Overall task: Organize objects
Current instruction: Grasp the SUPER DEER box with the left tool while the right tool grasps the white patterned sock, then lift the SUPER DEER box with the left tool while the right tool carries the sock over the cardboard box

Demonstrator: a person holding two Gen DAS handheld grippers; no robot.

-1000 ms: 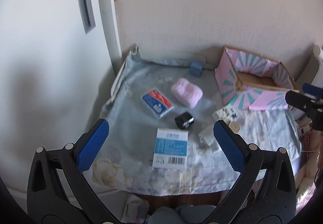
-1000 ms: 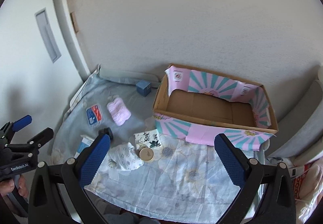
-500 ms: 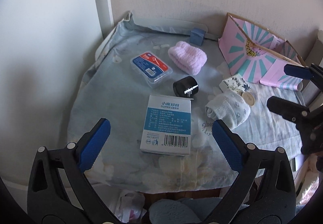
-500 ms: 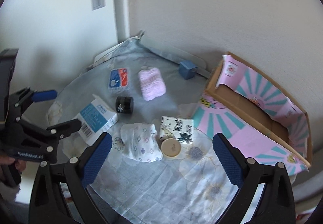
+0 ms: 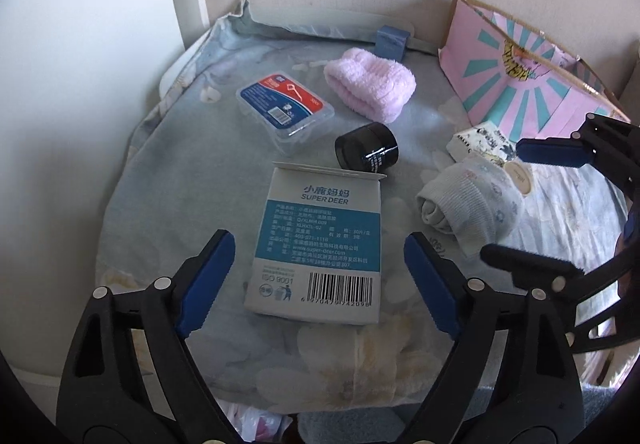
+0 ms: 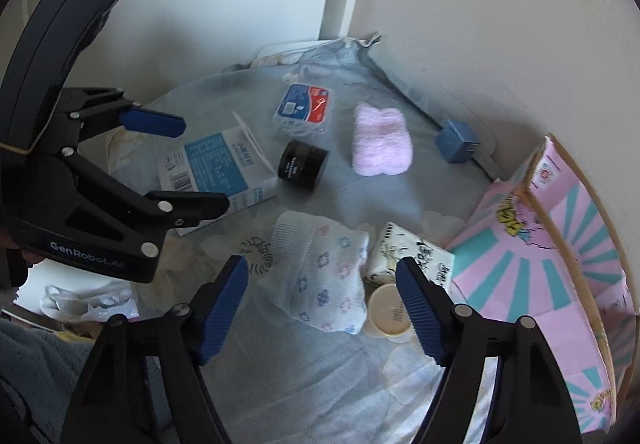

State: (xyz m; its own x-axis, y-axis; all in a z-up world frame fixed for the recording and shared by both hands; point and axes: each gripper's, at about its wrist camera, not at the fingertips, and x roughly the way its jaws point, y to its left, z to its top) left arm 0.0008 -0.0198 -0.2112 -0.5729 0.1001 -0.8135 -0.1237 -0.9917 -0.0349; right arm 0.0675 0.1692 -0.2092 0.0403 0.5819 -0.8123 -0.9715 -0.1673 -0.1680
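Observation:
My left gripper (image 5: pixel 320 286) is open, its jaws on either side of the near end of a blue-and-white Super Deer box (image 5: pixel 318 240) lying flat. My right gripper (image 6: pixel 322 310) is open above a rolled white flowered sock (image 6: pixel 320 276). Beside the sock lie a cream round lid (image 6: pixel 390 314) and a black-and-white patterned packet (image 6: pixel 412 260). A black jar (image 5: pixel 366 149), a clear floss-pick case (image 5: pixel 284 109), a pink towel roll (image 5: pixel 370 87) and a small blue cube (image 5: pixel 392 37) lie farther back. The pink-and-teal cardboard box (image 6: pixel 560 264) stands at the right.
Everything lies on a pale blue flowered cloth (image 5: pixel 192 171) over a small table set in a wall corner. White walls stand close behind and to the left. The right gripper shows at the right of the left wrist view (image 5: pixel 532 211); the left gripper shows at the left of the right wrist view (image 6: pixel 176 163).
Both grippers have come down and forward toward the table. The left one now straddles the Super Deer box; the right one has swung left over the flowered sock.

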